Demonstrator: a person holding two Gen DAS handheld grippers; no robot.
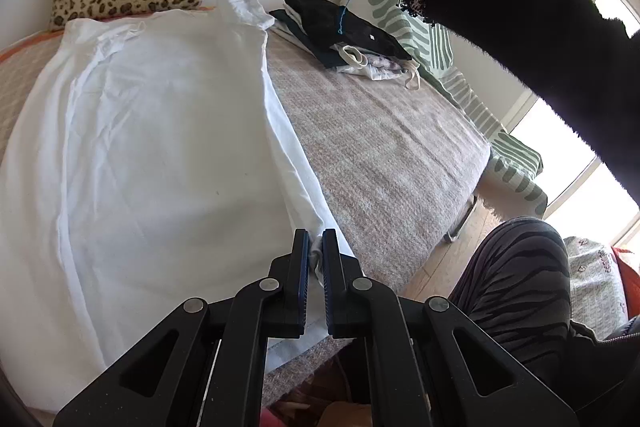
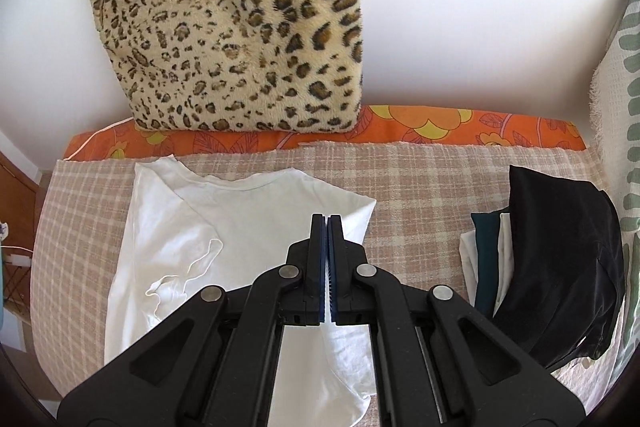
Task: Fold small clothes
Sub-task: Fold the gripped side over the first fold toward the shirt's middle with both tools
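White wall (image 2: 480, 7), leopard-print cushion (image 2: 240, 27) against it, checked bed cover (image 2: 420, 179), bright windows (image 1: 580, 167), wooden floor (image 1: 440, 259).

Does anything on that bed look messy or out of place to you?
Mostly tidy. The pile of clothes by the striped cushion is uneven, with a pale strap trailing loose onto the blanket. The white T-shirt has a crumpled sleeve on its left side.

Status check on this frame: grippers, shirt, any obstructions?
Left gripper and right gripper both shut on white shirt, right edge lifted. Folded pile sits clear.
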